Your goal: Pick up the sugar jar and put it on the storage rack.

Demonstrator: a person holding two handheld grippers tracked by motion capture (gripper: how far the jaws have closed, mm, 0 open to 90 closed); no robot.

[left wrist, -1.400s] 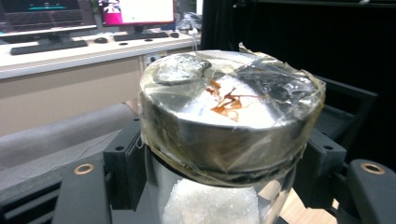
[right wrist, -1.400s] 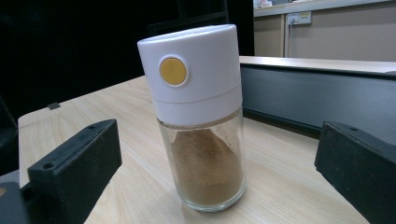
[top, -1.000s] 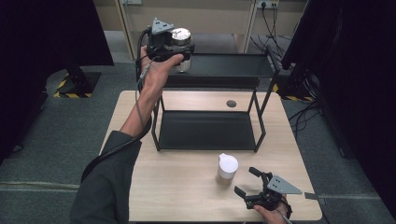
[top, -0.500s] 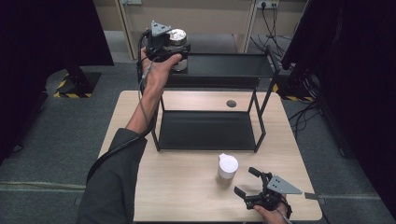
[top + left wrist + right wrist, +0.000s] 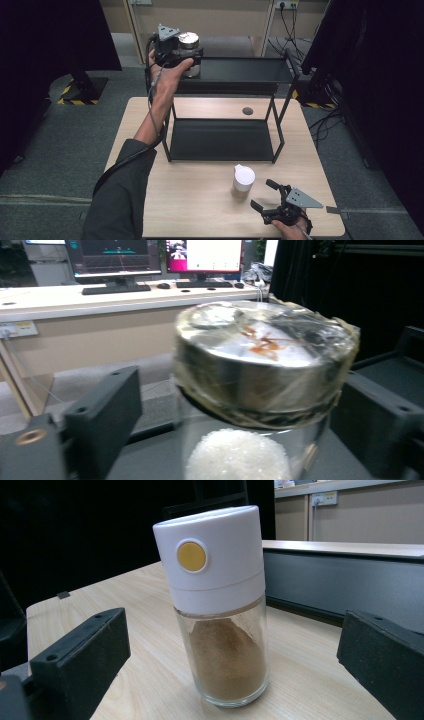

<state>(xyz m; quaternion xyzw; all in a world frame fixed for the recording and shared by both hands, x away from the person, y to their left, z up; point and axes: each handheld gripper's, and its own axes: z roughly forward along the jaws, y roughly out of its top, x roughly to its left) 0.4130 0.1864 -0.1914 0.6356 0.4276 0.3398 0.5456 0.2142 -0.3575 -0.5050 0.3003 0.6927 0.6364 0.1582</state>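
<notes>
While the left claw [image 5: 186,56] holds a metal-lidded glass jar [image 5: 189,42] at the far left end of the black rack's [image 5: 235,75] top shelf, we judge the work to be about half done: one container is being placed on the shelf, and a second waits on the surface [image 5: 200,200]. We cannot tell from the high view whether the jar's base is down on the shelf or just above it. In the left gripper view the jaws stand on either side of the jar [image 5: 265,370]; the right jaw sits against the glass, while on the left side contact is not clear, so we read the grip as closed on the jar with some doubt. The jar has a silvery lid wrapped in clear film, with white granules visible below it.

Near the right front of the surface, the right claw [image 5: 267,200] rests wide open, aimed at a white-capped shaker [image 5: 243,179] and just short of it. In the right gripper view this shaker [image 5: 220,605] stands upright between the spread jaws, touching neither; it has a yellow button on its cap and brown powder in its glass body. Releasing the jar and lifting the shaker appear to remain.
</notes>
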